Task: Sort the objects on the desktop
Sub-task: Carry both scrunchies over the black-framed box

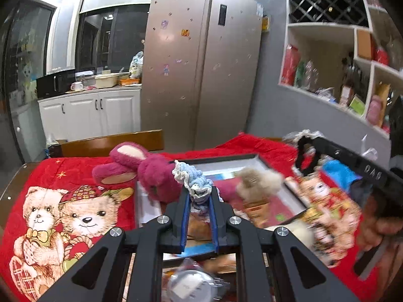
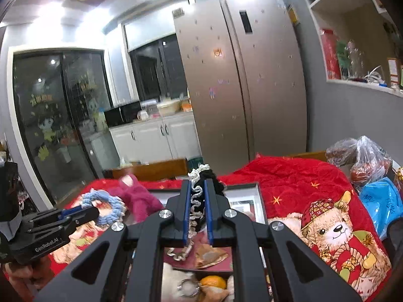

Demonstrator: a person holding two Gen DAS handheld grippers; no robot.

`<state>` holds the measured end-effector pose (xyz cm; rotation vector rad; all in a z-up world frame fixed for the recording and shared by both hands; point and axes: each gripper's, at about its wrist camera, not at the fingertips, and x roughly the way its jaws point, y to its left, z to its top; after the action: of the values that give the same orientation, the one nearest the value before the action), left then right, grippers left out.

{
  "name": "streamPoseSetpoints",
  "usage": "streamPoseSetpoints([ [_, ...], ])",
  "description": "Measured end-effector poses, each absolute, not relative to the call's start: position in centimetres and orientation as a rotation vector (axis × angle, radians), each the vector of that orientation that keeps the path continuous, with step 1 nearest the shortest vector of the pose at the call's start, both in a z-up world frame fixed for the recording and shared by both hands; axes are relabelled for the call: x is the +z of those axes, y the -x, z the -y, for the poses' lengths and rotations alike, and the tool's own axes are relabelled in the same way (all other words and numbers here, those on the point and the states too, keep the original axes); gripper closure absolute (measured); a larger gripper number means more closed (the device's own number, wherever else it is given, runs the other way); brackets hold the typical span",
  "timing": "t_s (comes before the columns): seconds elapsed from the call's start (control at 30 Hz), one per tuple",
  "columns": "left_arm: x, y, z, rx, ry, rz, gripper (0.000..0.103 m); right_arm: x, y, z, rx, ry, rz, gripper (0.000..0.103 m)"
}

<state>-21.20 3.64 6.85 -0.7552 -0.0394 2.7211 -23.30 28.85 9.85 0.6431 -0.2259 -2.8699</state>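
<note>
I hold two grippers above a table draped in a red blanket (image 1: pixel 75 173) printed with bears. My left gripper (image 1: pixel 200 196) pinches a blue and white crocheted scrunchie (image 1: pixel 194 180); my right gripper (image 2: pixel 197 196) is clamped on a black and white scrunchie (image 2: pixel 201 176). Both hang over a black-framed tray (image 2: pixel 259 193), where a pink plush toy (image 1: pixel 148 173) and a tan fluffy toy (image 1: pixel 259 178) lie. To do this well, I should keep each grip firm, carry the scrunchies clear of the toys, and release only above the right spot.
</note>
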Motion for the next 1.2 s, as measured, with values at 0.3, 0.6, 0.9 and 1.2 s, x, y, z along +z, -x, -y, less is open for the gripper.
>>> streamPoseSetpoints([
  [0.3, 3.3, 23.8, -1.8, 2.719, 0.861, 0.045, 0.089, 3.6, 27.1, -30.8, -2.899, -0.877, 0.172, 0.092],
  [0.6, 2.1, 23.7, -2.9, 2.712, 0.882, -0.023, 0.089, 2.1, 27.5, -31.2, -2.855, -0.963, 0.225, 0.092],
  [0.9, 1.9, 23.7, -3.1, 2.724, 0.894, -0.027, 0.089, 2.3, 27.1, -29.6, -2.845, -0.972, 0.188, 0.092],
  [1.2, 1.6, 24.2, -2.7, 2.705, 0.944, 0.026, 0.089, 1.9, 27.4, -29.3, -2.848, -1.0, 0.147, 0.092],
])
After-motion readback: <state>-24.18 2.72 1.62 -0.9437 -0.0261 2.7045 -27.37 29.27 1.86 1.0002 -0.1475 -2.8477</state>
